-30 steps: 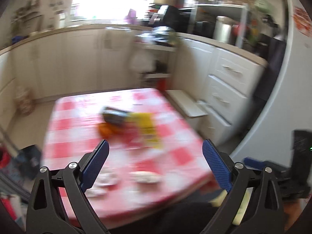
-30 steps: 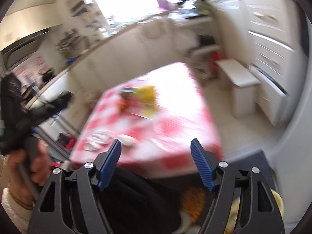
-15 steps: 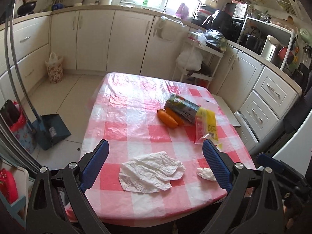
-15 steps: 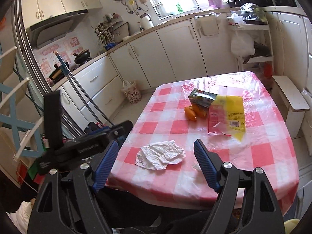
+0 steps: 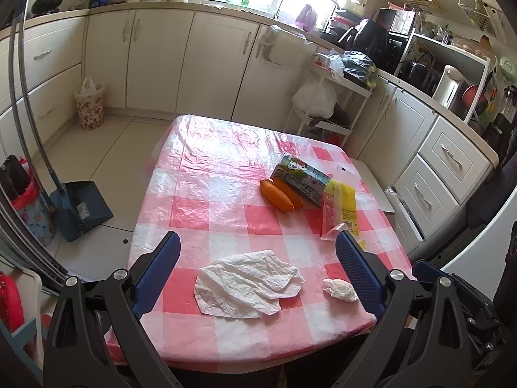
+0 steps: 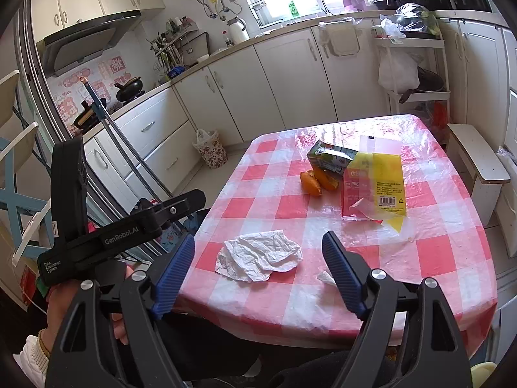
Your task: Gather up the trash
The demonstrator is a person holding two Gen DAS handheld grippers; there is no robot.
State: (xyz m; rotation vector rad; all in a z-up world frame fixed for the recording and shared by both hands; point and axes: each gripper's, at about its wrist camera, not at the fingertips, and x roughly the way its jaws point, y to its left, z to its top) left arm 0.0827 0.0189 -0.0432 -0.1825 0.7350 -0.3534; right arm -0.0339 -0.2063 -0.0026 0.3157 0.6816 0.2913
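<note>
Right wrist view: the left gripper (image 6: 106,223) body reads "GenRobot.AI" and "Data Acquisition System". Both the left gripper and the right gripper (image 6: 258,266) stand open, holding nothing. On the checked table (image 6: 436,252), from left: crumpled paper towel (image 6: 258,255) near the front edge, small tissue wad (image 6: 324,277), orange peels (image 6: 318,179), juice carton (image 6: 332,156), yellow barcode-printed wrapper (image 6: 378,184); print illegible.

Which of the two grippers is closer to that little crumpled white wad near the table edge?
Right, narrowly. The small wad lies beside the right gripper's right finger; in the left gripper's view it also sits by the right finger. Neither touches it.
</note>
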